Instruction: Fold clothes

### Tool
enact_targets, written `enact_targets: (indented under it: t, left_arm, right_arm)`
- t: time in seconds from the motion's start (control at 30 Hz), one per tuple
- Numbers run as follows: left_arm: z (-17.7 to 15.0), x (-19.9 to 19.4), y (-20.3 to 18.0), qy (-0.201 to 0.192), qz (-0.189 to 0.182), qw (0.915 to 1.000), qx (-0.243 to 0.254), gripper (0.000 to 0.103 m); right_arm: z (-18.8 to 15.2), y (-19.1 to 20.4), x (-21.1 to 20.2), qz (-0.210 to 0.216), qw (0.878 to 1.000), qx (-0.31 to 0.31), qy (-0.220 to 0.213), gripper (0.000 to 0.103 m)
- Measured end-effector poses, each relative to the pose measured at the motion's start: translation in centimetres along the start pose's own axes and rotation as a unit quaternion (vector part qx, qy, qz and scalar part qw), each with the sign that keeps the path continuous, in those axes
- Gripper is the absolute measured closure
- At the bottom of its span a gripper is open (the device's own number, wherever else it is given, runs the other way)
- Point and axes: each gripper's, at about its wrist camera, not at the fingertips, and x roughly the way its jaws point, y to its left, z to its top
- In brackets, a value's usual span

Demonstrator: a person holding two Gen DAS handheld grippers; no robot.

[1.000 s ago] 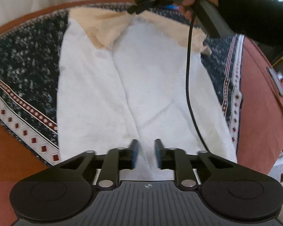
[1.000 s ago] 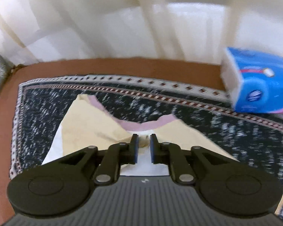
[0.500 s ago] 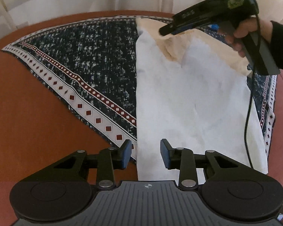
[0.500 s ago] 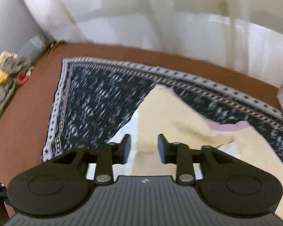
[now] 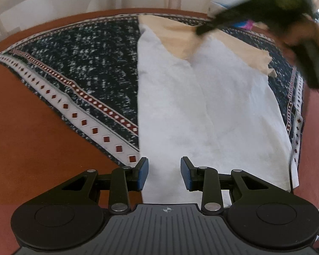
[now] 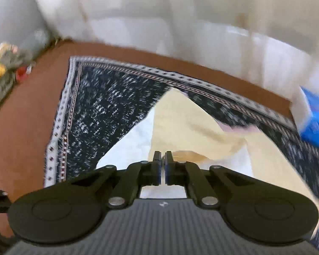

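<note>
A white garment [image 5: 202,106] with cream-yellow sleeves [image 5: 176,36] folded in at its far end lies flat on a dark patterned cloth [image 5: 91,68]. My left gripper [image 5: 164,173] is open over the garment's near edge, holding nothing. My right gripper [image 6: 162,167] has its jaws almost together above the fold where the cream sleeves [image 6: 180,123] meet the white body [image 6: 134,144]; whether cloth is pinched is unclear. The right gripper shows blurred at the far end in the left wrist view [image 5: 255,14].
The patterned cloth [image 6: 108,97] covers a brown table [image 5: 32,138]. A blue tissue pack [image 6: 314,123] stands at the far right. A heap of yellow and grey items [image 6: 2,74] lies at the far left. White curtains [image 6: 159,10] hang behind.
My right gripper has closed from open to nearly shut over the sleeve fold. My left gripper opened and shifted to the garment's near left edge a second ago, then stayed open.
</note>
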Motion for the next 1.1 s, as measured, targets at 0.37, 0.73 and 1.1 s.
enact_targets:
  t: [0.37, 0.73, 1.1]
  left_arm:
    - [0.1, -1.0, -1.9, 0.006, -0.017, 0.9988, 0.045, 0.054]
    - [2.6, 0.5, -15.5, -0.032, -0.084, 0.9902, 0.106, 0.049]
    - [1.9, 4.6, -22.9, -0.029, -0.012, 0.9923, 0.12, 0.048]
  right_arm:
    - [-6.9, -3.0, -1.7, -0.027, 0.995, 0.085, 0.036, 0.096]
    - [-6.1, -10.6, -9.3, -0.093, 0.994, 0.051, -0.026, 0.07]
    - [-8.2, -16.5, -8.1, -0.075, 0.996, 0.048, -0.013, 0.067]
